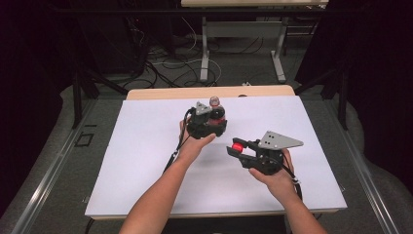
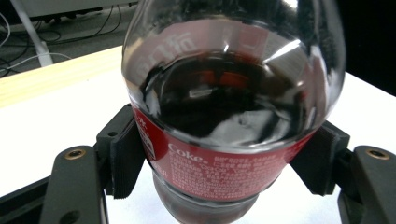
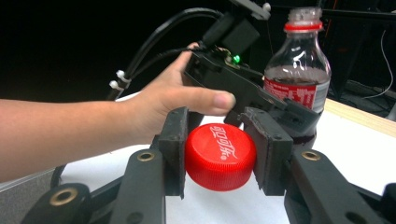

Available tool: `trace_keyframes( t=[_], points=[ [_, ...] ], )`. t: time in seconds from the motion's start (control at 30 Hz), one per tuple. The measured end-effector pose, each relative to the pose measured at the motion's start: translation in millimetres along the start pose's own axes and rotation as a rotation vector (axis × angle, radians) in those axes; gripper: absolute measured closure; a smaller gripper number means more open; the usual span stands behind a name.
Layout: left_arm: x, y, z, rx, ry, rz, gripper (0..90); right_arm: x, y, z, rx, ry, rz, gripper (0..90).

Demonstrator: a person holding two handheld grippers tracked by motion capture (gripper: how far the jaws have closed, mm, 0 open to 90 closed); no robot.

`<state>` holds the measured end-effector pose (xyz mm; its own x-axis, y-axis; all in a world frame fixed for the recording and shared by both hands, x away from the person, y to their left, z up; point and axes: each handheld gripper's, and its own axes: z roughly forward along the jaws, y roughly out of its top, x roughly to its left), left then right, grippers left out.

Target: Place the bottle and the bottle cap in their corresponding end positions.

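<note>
A Coke bottle [image 1: 216, 111] with dark drink and a red label stands upright near the middle of the white table, its neck uncapped [image 3: 303, 18]. My left gripper [image 1: 214, 123] is shut on the bottle [image 2: 224, 140], its pads [image 2: 126, 158] pressing the label from both sides. Close to the right and nearer the person, my right gripper [image 1: 237, 148] is shut on the red bottle cap [image 3: 220, 156], which sits squarely between its pads [image 3: 175, 149] above the table. In the right gripper view the left gripper and the bottle [image 3: 299, 88] show just behind the cap.
The white table top [image 1: 146, 161] has a wooden strip [image 1: 165, 92] along its far edge. Beyond it are cables on the floor [image 1: 170, 66] and the legs of another table [image 1: 204, 53]. Dark curtains close off both sides.
</note>
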<state>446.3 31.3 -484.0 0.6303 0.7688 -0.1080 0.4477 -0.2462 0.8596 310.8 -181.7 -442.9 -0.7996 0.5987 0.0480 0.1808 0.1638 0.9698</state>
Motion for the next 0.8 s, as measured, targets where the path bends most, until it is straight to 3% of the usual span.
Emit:
trace_keyframes(
  t=[0.03, 0.23, 0.43, 0.5, 0.6, 0.67, 0.8],
  points=[
    [0.7, -2.2, 4.1, -0.013, 0.005, -0.009, 29.0, -0.2, -0.3, 0.3, -0.002, -0.002, 0.006, 61.0],
    [8.3, -14.5, 17.3, 0.034, 0.03, -0.009, 29.0, -1.5, 0.1, -1.3, -0.013, -0.006, 0.009, 61.1],
    [13.5, -26.5, 30.4, 0.041, 0.054, -0.037, 29.0, -2.4, -0.1, -1.8, -0.013, -0.007, 0.017, 61.0],
    [13.8, -28.9, 33.3, 0.046, 0.07, -0.029, 29.0, -2.3, -0.4, -1.2, -0.007, -0.002, 0.012, 61.0],
    [12.6, -30.3, 35.6, 0.046, 0.052, -0.031, 28.9, -2.3, -0.7, -0.7, -0.003, -0.004, 0.008, 61.0],
    [10.6, -31.8, 38.0, 0.035, 0.066, -0.022, 28.9, -2.3, -0.8, -0.5, -0.001, -0.001, 0.007, 61.0],
    [9.2, -36.6, 40.1, 0.054, 0.054, -0.005, 28.8, -2.3, -1.0, -0.5, 0.001, -0.002, 0.012, 61.0]
  ],
)
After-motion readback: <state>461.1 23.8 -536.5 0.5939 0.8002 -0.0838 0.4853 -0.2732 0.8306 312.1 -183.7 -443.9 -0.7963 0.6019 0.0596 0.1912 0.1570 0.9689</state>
